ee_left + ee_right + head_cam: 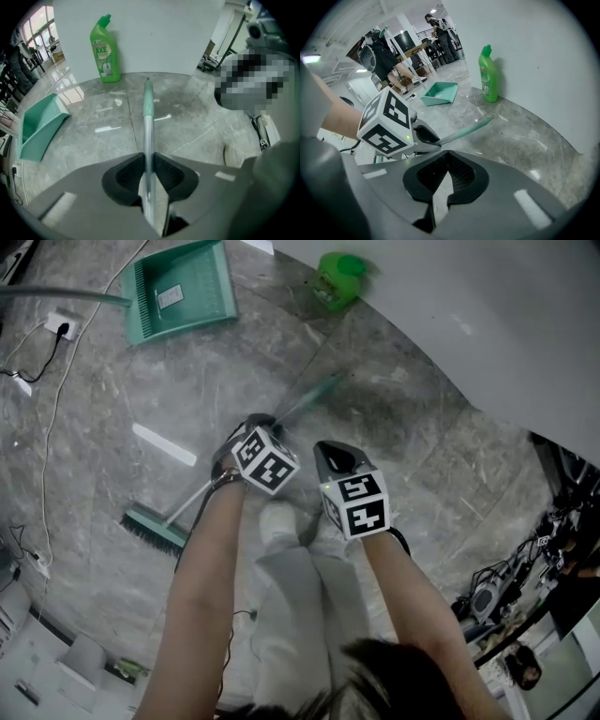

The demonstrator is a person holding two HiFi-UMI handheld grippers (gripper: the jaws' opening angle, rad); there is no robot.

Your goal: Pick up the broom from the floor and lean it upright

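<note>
The broom lies slanted across the grey floor, its green bristle head (pixel 153 528) at lower left and its handle (pixel 307 400) running up to the right, blurred at its green end. My left gripper (pixel 266 422) points down over the handle's middle. In the left gripper view its jaws (pixel 148 157) are shut on the silver handle (pixel 148 108), with both pads pressed against it. My right gripper (pixel 330 448) hangs just right of it, apart from the broom. Its jaws (pixel 448 154) are shut with nothing between them, and the handle (pixel 468 129) runs ahead of them.
A green dustpan (pixel 178 287) lies on the floor at upper left. A green cleaner bottle (pixel 339 279) stands against the white wall (pixel 487 315). Cables and a socket (pixel 62 329) run along the left edge. The person's shoe (pixel 277 521) is below the grippers.
</note>
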